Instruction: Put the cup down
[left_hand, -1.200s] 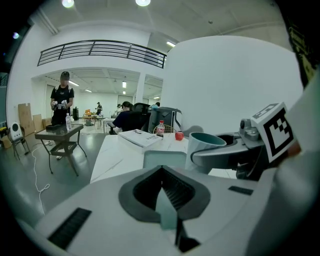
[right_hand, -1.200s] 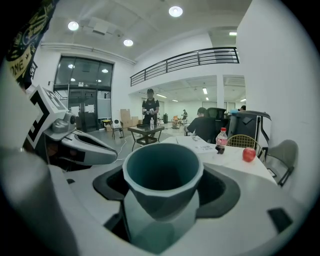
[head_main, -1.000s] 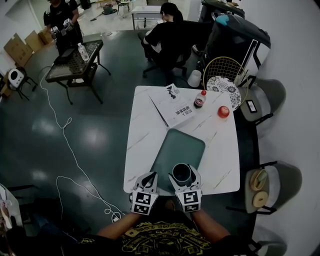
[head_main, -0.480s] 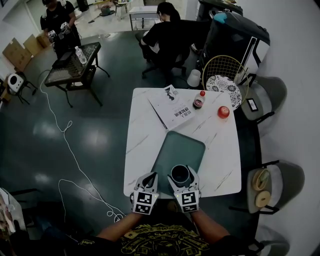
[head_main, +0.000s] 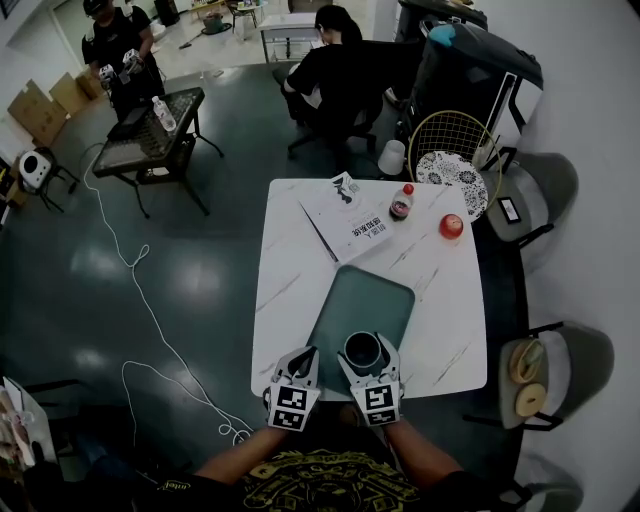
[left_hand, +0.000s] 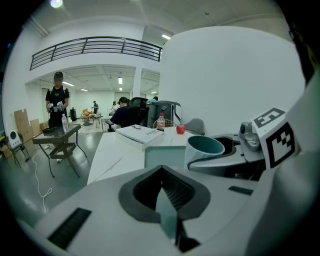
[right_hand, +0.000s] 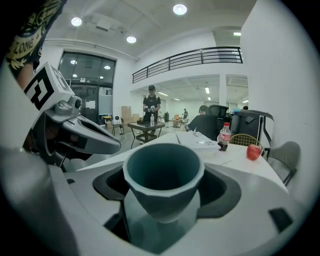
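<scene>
A dark teal cup (head_main: 362, 349) stands upright between the jaws of my right gripper (head_main: 365, 353), which is shut on it over the near end of a teal mat (head_main: 375, 298). In the right gripper view the cup (right_hand: 163, 175) fills the middle, and the right gripper (right_hand: 163, 202) hugs its lower body. I cannot tell whether its base touches the mat. My left gripper (head_main: 305, 356) is just left of the cup, shut with nothing in it. The left gripper view shows the left gripper (left_hand: 163, 176) with its jaws meeting, and the cup (left_hand: 202, 150) to its right.
The white marble table (head_main: 290, 262) also holds an open book (head_main: 350, 224), a cola bottle (head_main: 400, 202) and a red apple (head_main: 451, 226) at its far side. Grey chairs (head_main: 548, 362) stand along the right. A seated person (head_main: 336, 70) is beyond the table.
</scene>
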